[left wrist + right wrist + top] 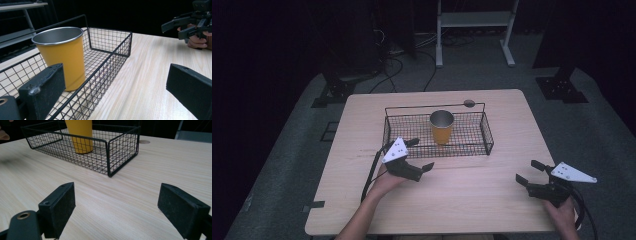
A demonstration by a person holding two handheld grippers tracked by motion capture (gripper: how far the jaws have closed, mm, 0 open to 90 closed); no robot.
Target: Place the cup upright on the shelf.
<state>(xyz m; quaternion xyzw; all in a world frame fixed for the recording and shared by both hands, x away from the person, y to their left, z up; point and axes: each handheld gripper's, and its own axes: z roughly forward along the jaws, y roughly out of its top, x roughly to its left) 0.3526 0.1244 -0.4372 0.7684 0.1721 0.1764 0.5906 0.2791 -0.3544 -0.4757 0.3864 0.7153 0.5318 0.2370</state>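
Note:
A yellow metal cup (442, 127) stands upright inside a black wire basket (472, 148) at the middle of the wooden table. My left gripper (420, 154) hovers at the basket's front left corner, open and empty. In the left gripper view the cup (63, 57) is close, just behind one black pad (46, 85), with the basket's wire wall (110, 62) between the jaws. My right gripper (528, 171) is open and empty near the table's front right corner. From the right gripper view, the basket (120, 152) and the cup (81, 136) lie ahead on bare wood.
The table (492, 200) has bare wood in front of and to both sides of the basket. A small round hole (469, 103) sits behind the basket's tall handle. Beyond the table stand a white frame (474, 30) and dark stands on grey floor.

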